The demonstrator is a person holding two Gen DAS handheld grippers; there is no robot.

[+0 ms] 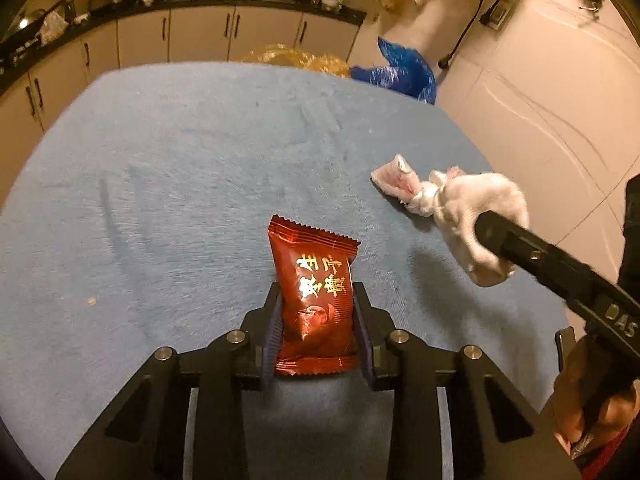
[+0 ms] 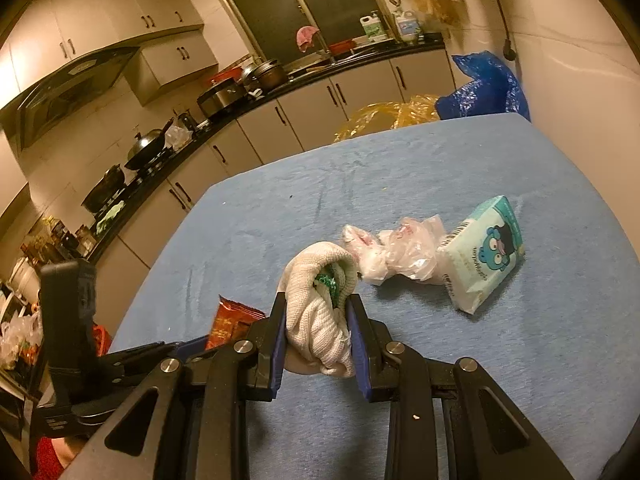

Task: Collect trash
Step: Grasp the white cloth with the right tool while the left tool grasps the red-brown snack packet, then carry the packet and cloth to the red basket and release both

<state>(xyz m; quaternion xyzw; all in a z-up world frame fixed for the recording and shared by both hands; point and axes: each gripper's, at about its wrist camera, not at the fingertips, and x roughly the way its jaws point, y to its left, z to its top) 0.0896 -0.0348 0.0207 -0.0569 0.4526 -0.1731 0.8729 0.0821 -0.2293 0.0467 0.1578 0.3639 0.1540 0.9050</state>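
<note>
A red snack packet (image 1: pixel 314 300) with gold lettering stands upright between the pads of my left gripper (image 1: pixel 316 292), which is shut on its sides just above the blue table cloth (image 1: pixel 180 200). In the right wrist view my right gripper (image 2: pixel 317 300) is shut on a white knitted cloth pouch (image 2: pixel 316 320); something green (image 2: pixel 328 282) shows in its open end. The same pouch (image 1: pixel 472 208) shows at the right of the left wrist view, clamped by the right gripper (image 1: pixel 492 236). A crumpled clear plastic bag (image 2: pixel 400 256) and a pale green tissue pack (image 2: pixel 484 252) lie beyond the pouch.
The crumpled plastic (image 1: pixel 396 180) lies by the table's right edge. A blue plastic bag (image 2: pixel 480 88) and a yellow bag (image 2: pixel 384 116) sit past the far edge. Kitchen cabinets and a cluttered counter (image 2: pixel 240 92) run behind. A hand (image 1: pixel 580 408) holds the right tool.
</note>
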